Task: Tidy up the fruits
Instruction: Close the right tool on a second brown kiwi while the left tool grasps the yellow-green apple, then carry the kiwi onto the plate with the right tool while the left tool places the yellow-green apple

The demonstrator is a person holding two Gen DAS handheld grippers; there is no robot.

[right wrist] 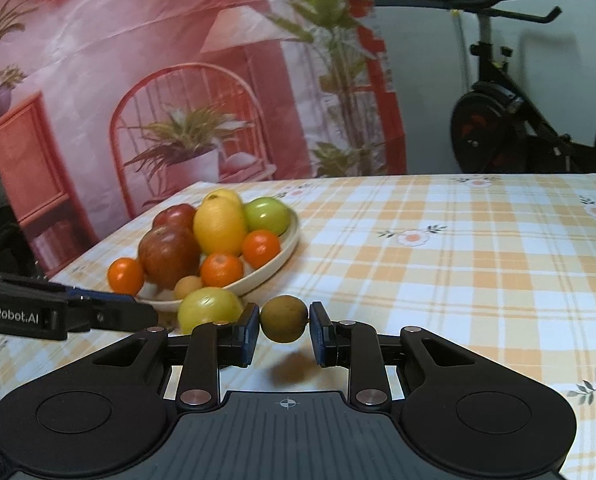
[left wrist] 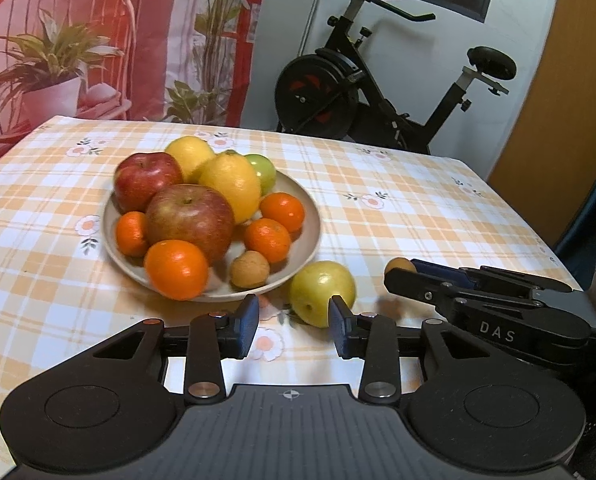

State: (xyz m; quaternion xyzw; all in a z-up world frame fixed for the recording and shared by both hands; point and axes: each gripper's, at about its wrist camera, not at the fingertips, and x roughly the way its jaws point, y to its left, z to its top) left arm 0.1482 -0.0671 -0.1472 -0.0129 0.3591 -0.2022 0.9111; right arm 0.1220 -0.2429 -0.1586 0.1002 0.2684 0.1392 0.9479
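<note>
Right tool (right wrist: 284,326) clamped on small round brown fruit (right wrist: 284,319) above worktop (right wrist: 458,280); thin grip, may pop out, roll off near edge. Left tool (left wrist: 293,326) apart, by yellow-green apple (left wrist: 320,292); could nudge it vs. beige plate (left wrist: 306,216).

I see the plate (left wrist: 308,216) heaped with fruit, a yellow-green apple (left wrist: 318,292) beside it, and a small brown fruit (right wrist: 284,319) lifted.

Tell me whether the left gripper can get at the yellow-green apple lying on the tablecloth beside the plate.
Probably yes. The left gripper is open, and the yellow-green apple lies just ahead, slightly off toward one fingertip, with nothing between them. The beige plate sits close beside it, so a small sideways shift seems needed.
</note>
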